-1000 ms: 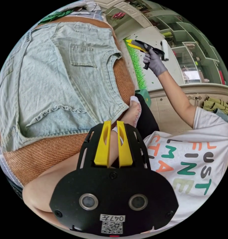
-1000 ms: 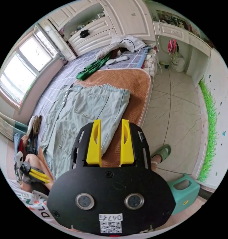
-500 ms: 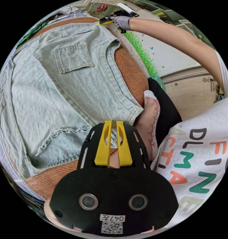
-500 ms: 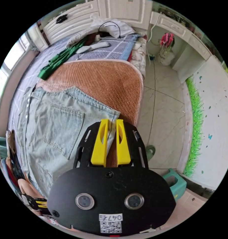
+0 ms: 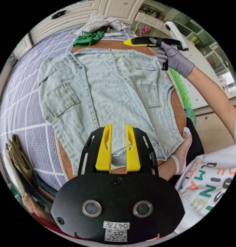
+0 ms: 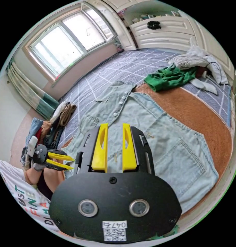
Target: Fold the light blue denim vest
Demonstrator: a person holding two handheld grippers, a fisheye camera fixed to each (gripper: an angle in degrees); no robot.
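Observation:
The light blue denim vest (image 5: 110,97) lies spread out flat, front open, on a brown woven mat (image 5: 178,103) on the bed. My left gripper (image 5: 118,127) hovers over the vest's near hem, jaws apart with nothing between them. The right gripper (image 5: 128,42), held by a gloved hand, hangs over the vest's far edge. In the right gripper view the vest (image 6: 159,139) shows a patch pocket and a button row. My right gripper (image 6: 114,126) stands above it, jaws apart and empty. The left gripper (image 6: 71,163) shows at lower left, open.
A green garment (image 6: 172,76) and white cloth lie past the mat's far end. A heap of clothes (image 6: 56,121) sits on the grid-patterned sheet (image 6: 118,67) beside the vest. The person's socked foot (image 5: 183,146) rests at the mat's edge (image 6: 200,110).
Both cameras swung a long way. The left jaws, nearly together before, now stand apart. The right jaws, pinched at the vest's edge half a second ago, have widened.

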